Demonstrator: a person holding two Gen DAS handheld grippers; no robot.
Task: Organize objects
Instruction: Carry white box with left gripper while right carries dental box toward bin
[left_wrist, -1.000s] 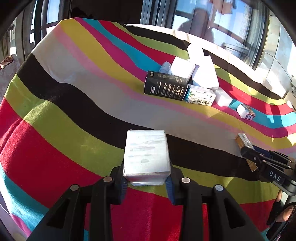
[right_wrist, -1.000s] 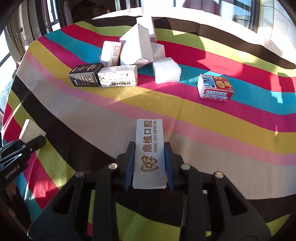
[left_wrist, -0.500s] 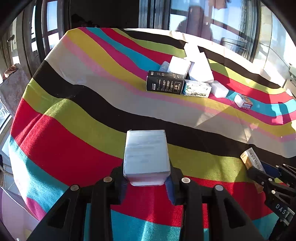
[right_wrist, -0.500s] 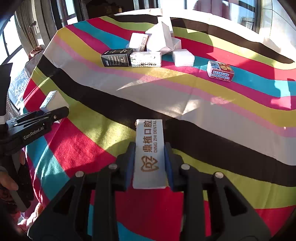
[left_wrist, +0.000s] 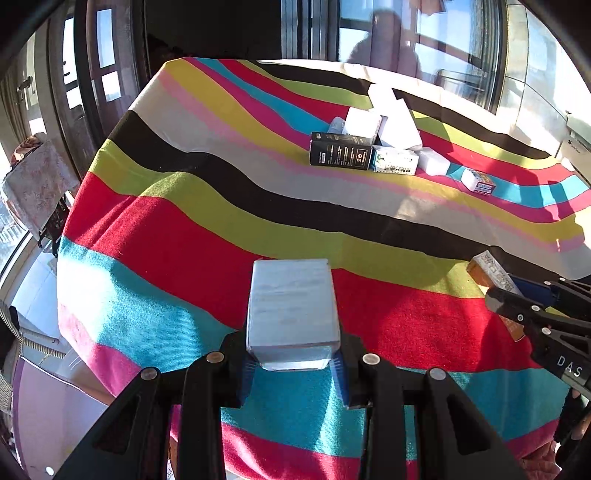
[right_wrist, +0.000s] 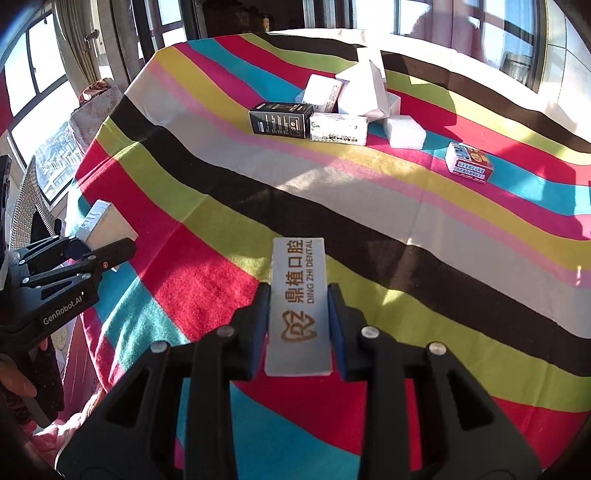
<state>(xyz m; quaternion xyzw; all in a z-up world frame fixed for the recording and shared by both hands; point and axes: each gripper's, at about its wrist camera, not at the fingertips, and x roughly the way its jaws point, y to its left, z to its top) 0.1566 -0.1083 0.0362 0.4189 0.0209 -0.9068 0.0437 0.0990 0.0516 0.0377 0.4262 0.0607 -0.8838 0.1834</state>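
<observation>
My left gripper (left_wrist: 291, 363) is shut on a plain white box (left_wrist: 291, 310) and holds it above the near edge of the striped tablecloth (left_wrist: 221, 229). My right gripper (right_wrist: 298, 325) is shut on a long white dental box (right_wrist: 298, 302) with brown lettering, also above the near edge. Each gripper shows in the other's view: the right one (left_wrist: 517, 295) at the right, the left one (right_wrist: 96, 243) at the left. A cluster of boxes lies at the far side: a black box (left_wrist: 341, 151), a white printed box (left_wrist: 395, 162) and several white boxes (left_wrist: 399, 122).
A small red and blue box (right_wrist: 469, 162) lies apart at the right of the cluster, next to a white foam block (right_wrist: 404, 131). Windows and dark frames ring the table. A grey covered chair (left_wrist: 37, 184) stands off the table's left edge.
Both grippers have pulled back and up from the middle of the table toward its near edge, each still holding its box. The cluster now looks farther away.
</observation>
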